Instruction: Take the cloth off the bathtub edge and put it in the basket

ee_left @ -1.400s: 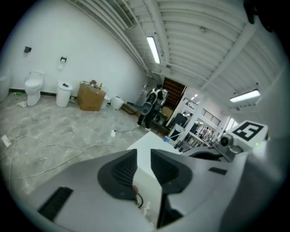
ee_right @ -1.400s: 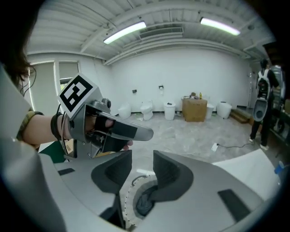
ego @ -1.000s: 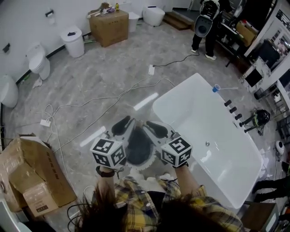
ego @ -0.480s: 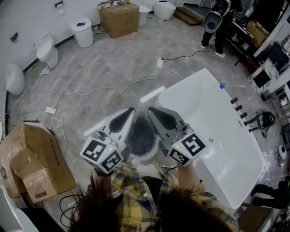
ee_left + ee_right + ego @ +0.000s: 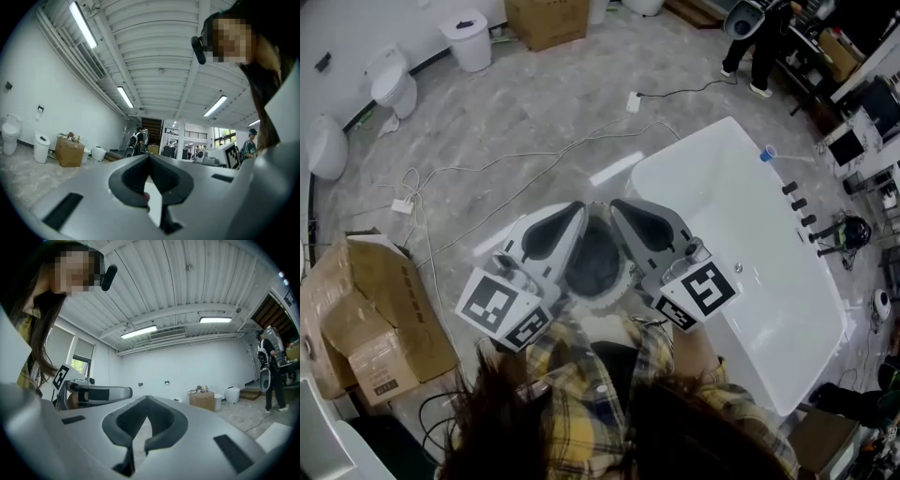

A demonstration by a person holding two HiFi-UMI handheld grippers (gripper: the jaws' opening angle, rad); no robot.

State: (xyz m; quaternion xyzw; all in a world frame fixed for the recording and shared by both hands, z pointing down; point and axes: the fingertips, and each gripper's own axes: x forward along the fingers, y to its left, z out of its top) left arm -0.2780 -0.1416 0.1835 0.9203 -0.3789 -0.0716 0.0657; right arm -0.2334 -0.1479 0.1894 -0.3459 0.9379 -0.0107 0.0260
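Left gripper [image 5: 574,214] and right gripper [image 5: 623,211]: jaws pressed together, empty. Basket [image 5: 598,274] beneath the fingers; bathtub [image 5: 750,234] right of them, cardboard box [image 5: 366,319] left.

Bathroom showroom under strip lights

Grey marbled floor [image 5: 534,103] runs to a plain white wall [image 5: 337,28]; a white toilet [image 5: 392,82] and a lidded white bin [image 5: 471,37] stand along it, near a cardboard box [image 5: 547,19]; loose cables [image 5: 487,202] trail across; a crumpled carton [image 5: 366,319] lies at the left; strip lights [image 5: 83,24] line the ribbed white ceiling [image 5: 154,47]; a window [image 5: 77,359] shows daylight.
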